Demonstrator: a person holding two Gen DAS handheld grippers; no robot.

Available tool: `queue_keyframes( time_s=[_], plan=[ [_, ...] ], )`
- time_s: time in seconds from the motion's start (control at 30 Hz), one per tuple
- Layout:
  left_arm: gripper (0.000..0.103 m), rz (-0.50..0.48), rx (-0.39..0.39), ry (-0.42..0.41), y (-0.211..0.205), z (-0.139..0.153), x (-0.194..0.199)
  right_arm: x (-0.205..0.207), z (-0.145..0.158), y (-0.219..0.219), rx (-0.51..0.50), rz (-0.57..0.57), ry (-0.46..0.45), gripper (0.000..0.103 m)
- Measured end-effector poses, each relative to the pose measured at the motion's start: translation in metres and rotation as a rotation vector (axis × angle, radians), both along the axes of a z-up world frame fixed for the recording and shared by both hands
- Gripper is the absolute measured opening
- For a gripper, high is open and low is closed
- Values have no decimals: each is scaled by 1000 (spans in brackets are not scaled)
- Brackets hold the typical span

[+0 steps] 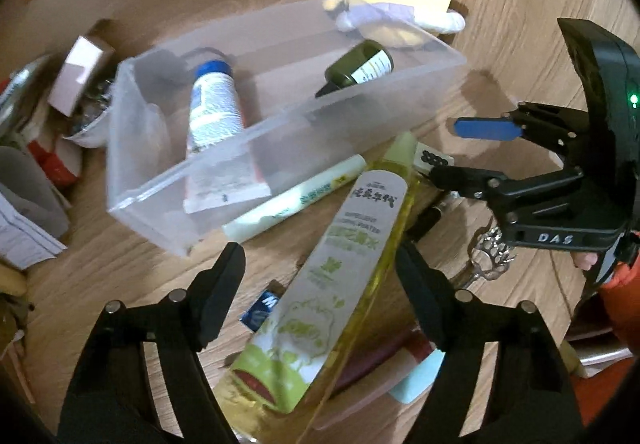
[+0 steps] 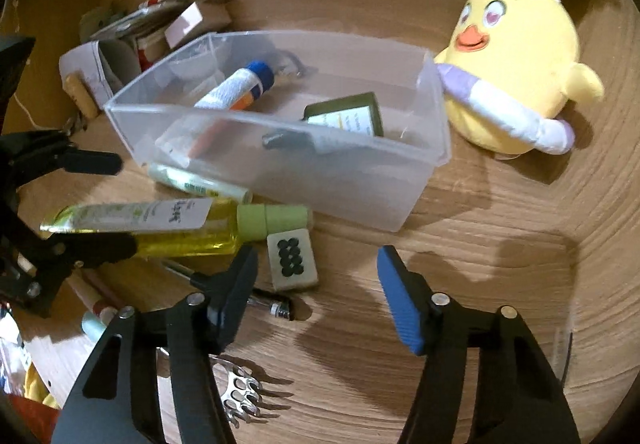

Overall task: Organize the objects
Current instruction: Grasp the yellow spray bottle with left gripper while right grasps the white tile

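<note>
**Yellow bottle next in line for the bin**

The left gripper (image 1: 320, 276) hangs with its jaws apart astride a yellow liquid bottle (image 1: 344, 256), which lies on the wooden table (image 2: 500, 264) just outside the clear plastic bin (image 1: 256, 147), its pale green cap pointing to 12 o'clock. No pad appears to touch it yet. The right gripper (image 2: 316, 284), likewise spread and holding nothing, hovers over bare wood, with a mahjong tile (image 2: 292, 258) at 11 o'clock. Already in the bin are a blue-capped tube (image 1: 216, 115) and a dark green bottle (image 1: 360, 67); a plush chick (image 2: 516, 75) sits at the bin's far end. The step in hand looks like the bottle pick: closing squarely on its body, then lifting over the bin wall. The label carries Chinese characters, too blurred to read; "DAS" is readable on the right gripper's housing.
</note>
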State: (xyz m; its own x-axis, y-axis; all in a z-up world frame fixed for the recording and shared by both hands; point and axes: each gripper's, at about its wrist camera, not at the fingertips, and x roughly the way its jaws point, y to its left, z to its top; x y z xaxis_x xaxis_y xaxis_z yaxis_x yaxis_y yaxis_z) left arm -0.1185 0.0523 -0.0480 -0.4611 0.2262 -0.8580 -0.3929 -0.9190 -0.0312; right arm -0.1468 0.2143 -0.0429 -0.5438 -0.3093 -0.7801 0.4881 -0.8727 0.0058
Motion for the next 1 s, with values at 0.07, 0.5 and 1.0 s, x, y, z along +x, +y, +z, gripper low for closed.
queue_keyframes(
  time_s=[0.07,0.5,1.0],
  plan=[
    [77,-18,-1,-16,2,-3,-3,-1,-3,-5,14,14,-9,49],
    [62,-144,-12,-109,29,-15,-26,-11,-12,-15,36,27,-30,22],
    [38,-202,-68,-50,44,-6,0,5,2,-1,0,11,6,22]
  ],
)
